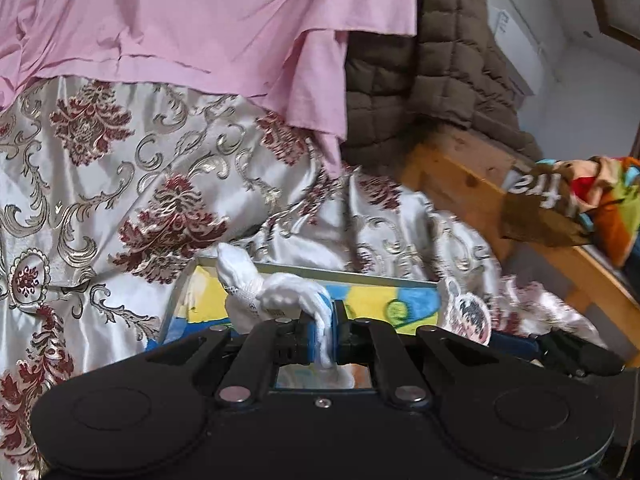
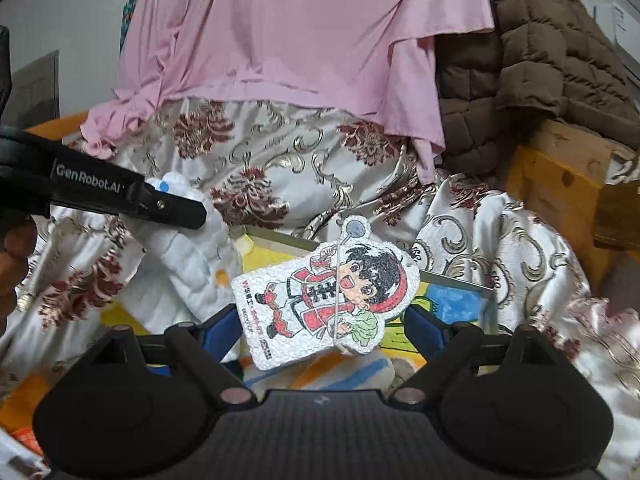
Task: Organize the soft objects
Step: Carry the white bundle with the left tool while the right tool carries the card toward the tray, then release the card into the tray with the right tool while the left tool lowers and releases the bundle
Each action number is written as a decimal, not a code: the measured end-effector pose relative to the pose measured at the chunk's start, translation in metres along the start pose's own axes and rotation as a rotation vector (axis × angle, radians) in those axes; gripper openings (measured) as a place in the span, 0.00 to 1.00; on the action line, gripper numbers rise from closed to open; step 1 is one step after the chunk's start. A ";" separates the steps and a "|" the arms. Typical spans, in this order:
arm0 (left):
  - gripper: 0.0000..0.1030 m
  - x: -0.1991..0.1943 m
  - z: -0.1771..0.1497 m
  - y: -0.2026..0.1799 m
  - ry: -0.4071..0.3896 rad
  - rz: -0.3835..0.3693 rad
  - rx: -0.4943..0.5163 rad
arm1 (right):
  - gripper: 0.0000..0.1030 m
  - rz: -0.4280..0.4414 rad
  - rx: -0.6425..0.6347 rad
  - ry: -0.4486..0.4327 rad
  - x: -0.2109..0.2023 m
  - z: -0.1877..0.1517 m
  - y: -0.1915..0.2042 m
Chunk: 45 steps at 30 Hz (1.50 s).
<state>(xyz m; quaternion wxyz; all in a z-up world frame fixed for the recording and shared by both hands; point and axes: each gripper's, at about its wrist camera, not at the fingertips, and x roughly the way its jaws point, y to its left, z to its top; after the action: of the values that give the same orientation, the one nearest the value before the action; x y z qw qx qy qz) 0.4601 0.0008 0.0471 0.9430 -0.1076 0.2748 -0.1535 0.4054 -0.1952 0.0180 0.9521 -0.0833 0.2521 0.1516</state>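
L gripper (image 1: 333,330): clamped on white plush (image 1: 276,292).
R gripper (image 2: 320,328): jaws apart, cartoon foam tag (image 2: 328,300) between, contact unclear.
Behind: brocade cloth (image 1: 120,184), pink sheet (image 1: 200,20), brown quilt (image 1: 432,72).
Hidden: drawing (image 1: 372,300) partly covered.

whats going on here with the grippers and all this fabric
A person is sorting soft things with two handheld grippers. The left gripper is shut on a white soft toy. The right gripper is spread wide around a flat foam cartoon figure, over a colourful picture board lying on a floral satin cover.
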 end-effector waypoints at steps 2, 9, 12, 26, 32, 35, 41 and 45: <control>0.07 0.009 -0.003 0.008 0.004 0.012 -0.017 | 0.87 -0.002 -0.006 0.009 0.012 0.002 0.001; 0.08 0.029 -0.017 0.033 0.038 0.061 -0.017 | 0.87 0.002 0.026 0.052 0.045 0.002 0.003; 0.08 0.033 -0.021 0.042 0.048 0.069 -0.018 | 0.87 -0.003 0.025 0.077 0.056 0.002 0.006; 0.08 0.051 -0.041 0.064 0.119 0.099 -0.029 | 0.87 -0.015 0.027 0.127 0.081 0.003 0.018; 0.09 0.057 -0.048 0.068 0.153 0.103 -0.044 | 0.88 -0.039 0.034 0.155 0.088 0.000 0.019; 0.12 0.058 -0.050 0.070 0.162 0.103 -0.054 | 0.88 -0.048 0.044 0.158 0.089 0.000 0.018; 0.15 0.063 -0.052 0.069 0.201 0.116 -0.066 | 0.88 -0.046 0.033 0.172 0.089 0.000 0.020; 0.18 0.062 -0.053 0.065 0.204 0.127 -0.052 | 0.88 -0.060 0.020 0.162 0.084 0.000 0.022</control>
<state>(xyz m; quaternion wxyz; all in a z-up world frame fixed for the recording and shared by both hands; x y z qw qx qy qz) 0.4953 0.0338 -0.0458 0.9149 -0.0983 0.3794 -0.0965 0.4679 -0.1542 -0.0261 0.9334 -0.0934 0.3273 0.1132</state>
